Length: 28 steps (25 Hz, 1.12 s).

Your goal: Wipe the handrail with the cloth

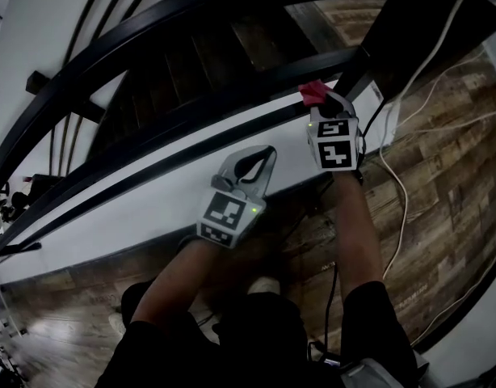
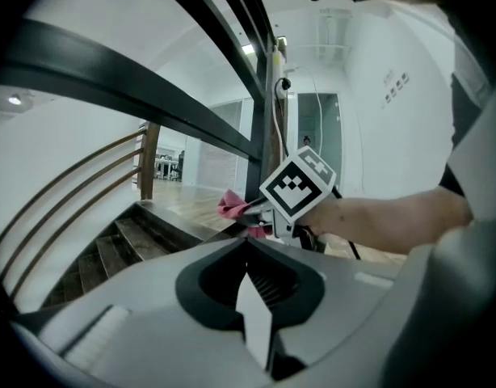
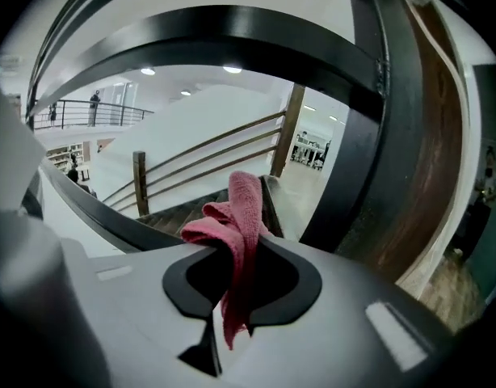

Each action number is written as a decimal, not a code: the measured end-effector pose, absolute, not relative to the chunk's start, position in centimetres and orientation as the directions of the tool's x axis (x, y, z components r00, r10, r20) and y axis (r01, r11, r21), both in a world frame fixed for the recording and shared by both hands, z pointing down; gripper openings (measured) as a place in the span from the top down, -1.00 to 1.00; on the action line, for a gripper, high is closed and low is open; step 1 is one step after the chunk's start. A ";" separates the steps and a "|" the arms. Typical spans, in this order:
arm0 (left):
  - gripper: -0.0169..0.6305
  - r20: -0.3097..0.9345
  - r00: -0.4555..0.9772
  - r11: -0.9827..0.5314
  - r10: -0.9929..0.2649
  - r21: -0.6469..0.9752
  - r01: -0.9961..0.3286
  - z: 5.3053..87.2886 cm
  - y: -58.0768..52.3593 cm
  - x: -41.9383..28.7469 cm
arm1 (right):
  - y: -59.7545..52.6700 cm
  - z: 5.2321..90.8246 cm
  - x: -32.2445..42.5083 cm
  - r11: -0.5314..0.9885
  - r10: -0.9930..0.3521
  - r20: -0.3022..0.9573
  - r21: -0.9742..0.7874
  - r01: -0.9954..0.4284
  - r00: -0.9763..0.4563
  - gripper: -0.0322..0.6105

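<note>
Pink cloth held at the railing, close to the dark post

The right gripper is clenched on the pink cloth: in the right gripper view the cloth stands up between the two jaws, and one end hangs down over them. The cloth is just beside the lower black bar of the handrail, near the dark post (whether it really touches the bar I cannot tell). The left gripper is lower and more to the left, apart from the bar, with its jaws pressed together and nothing between them. Wooden stairs show behind the bars, and a white cable lies on the wooden floor at the right.
</note>
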State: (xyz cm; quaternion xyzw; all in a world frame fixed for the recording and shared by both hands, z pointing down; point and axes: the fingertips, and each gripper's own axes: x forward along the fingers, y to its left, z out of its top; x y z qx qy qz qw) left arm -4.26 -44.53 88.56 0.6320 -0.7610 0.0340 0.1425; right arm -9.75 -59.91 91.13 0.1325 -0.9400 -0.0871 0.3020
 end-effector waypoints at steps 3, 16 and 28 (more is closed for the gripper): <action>0.95 0.250 -0.165 0.217 -0.954 0.198 -0.956 88.7 -43.8 -4.5 | -59.3 91.4 -9.6 0.949 -0.299 0.550 0.256 -0.183 -0.780 0.75; 0.95 0.277 -0.252 0.320 -0.927 0.233 -0.918 90.0 -40.4 -6.2 | -55.4 91.8 -10.1 0.988 -0.155 0.575 0.083 -0.131 -0.803 0.75; 0.95 0.301 -0.282 0.339 -0.911 0.157 -0.928 89.1 -36.2 -7.1 | -51.2 92.3 -11.7 0.992 -0.121 0.599 0.101 -0.076 -0.792 0.75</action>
